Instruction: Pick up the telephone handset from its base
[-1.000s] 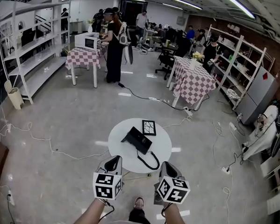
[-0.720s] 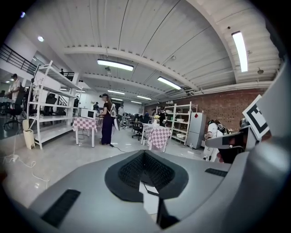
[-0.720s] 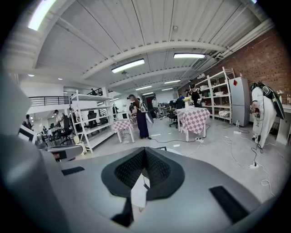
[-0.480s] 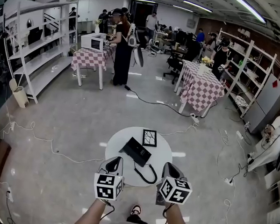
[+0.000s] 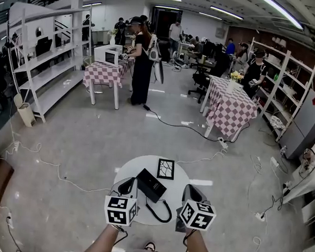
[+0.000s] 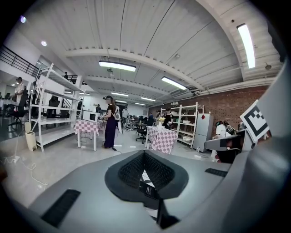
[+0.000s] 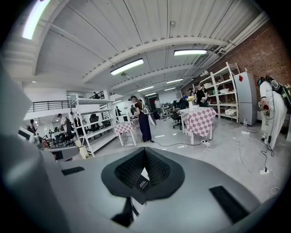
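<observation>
1. Since a second ago the round white table [image 5: 130,168] has slid down the head view toward me. My 2 grippers, which hung short of its near rim then, now overlap that rim.
2. The telephone [image 5: 150,184] lies near the middle of the table, black and turned at a slant. The handset [image 5: 141,177] is on its base, along the side toward 9 o'clock, and neither gripper touches it.
3. The cord [image 5: 160,215] loops from the telephone toward 6 o'clock, between my grippers.
4. A small framed picture [image 5: 166,169] lies flat at 1 o'clock from the telephone, just beside it.
5. My left gripper [image 5: 126,187] is at 9 o'clock of the telephone. In the left gripper view [image 6: 144,154] its jaws meet at the tips with nothing gripped.
6. My right gripper [image 5: 188,192] is at 3 o'clock of the telephone. In the right gripper view [image 7: 144,157] its jaws are also pressed together and empty.
7. Far off at 12 o'clock, a person in dark clothes [image 5: 142,64] stands beside a checked table [image 5: 105,74]. A second checked table [image 5: 232,105] stands at 1 o'clock.
</observation>
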